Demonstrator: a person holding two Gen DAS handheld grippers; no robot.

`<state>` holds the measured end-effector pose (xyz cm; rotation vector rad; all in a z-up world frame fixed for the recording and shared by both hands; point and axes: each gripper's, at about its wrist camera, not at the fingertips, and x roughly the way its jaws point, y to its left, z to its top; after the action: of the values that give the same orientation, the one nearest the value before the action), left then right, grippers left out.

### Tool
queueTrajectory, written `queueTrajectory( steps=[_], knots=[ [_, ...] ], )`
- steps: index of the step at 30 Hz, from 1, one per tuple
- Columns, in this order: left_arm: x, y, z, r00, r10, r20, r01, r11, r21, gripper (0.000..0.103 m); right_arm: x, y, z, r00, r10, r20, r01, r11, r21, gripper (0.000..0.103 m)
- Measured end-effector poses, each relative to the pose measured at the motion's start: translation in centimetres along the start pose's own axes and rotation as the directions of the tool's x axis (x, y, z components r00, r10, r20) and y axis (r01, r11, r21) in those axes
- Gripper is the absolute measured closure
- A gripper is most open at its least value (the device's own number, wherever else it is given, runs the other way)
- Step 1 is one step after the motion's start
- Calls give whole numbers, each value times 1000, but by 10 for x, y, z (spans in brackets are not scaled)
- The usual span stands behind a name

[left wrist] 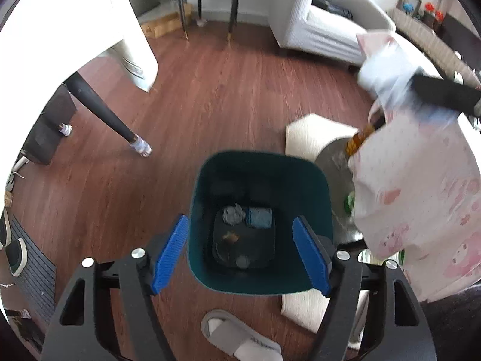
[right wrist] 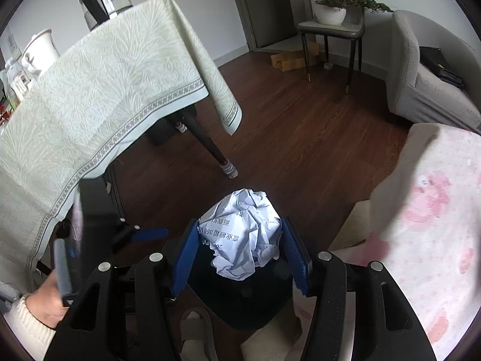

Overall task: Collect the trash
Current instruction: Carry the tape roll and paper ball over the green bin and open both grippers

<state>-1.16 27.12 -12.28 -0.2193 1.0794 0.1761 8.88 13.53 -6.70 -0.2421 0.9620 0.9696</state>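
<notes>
Right gripper [right wrist: 240,258] clamped on crumpled paper ball [right wrist: 242,234], poised above dark green bin [right wrist: 240,307] at 6 o'clock, probably to let fall inside. Left gripper [left wrist: 240,252] spread wide, gripping nothing, hovering over bin mouth. Scraps already at bin bottom [left wrist: 246,216]. Slipper [left wrist: 237,340] at 6 o'clock, floor cushion [left wrist: 312,138] at 2 o'clock behind bin. Beyond: table leg [left wrist: 114,114] at 10 o'clock, sofa [left wrist: 318,27] at 1 o'clock.

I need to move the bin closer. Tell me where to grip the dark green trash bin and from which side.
Grip the dark green trash bin by its thin top rim, one finger inside and one outside, coming straight down. The near and left edges look freest; a side table and pink bag crowd the right. The open left gripper already hovers above it.
</notes>
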Motion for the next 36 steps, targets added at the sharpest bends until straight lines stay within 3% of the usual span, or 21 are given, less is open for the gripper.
queueTrajectory(
  steps=[10, 23, 31, 36],
  knots=[
    [-51, 34, 8, 984, 27, 174, -11, 995, -95, 46, 46, 18, -7, 996, -41, -80, 38, 999, -39, 47],
    [-97, 37, 20, 954, 21, 298, 17, 992, -122, 64, 116, 34, -36, 972, -72, -224, 49, 993, -109, 47],
    [-105, 27, 25, 947, -6, 322, 39, 994, -97, 69, 140, 36, -63, 949, -121, -292, 77, 985, -156, 46],
    [-121, 17, 31, 930, -31, 365, 68, 994, -88, 69, 140, 36, -70, 944, -144, -297, 91, 978, -185, 36]
  ],
)
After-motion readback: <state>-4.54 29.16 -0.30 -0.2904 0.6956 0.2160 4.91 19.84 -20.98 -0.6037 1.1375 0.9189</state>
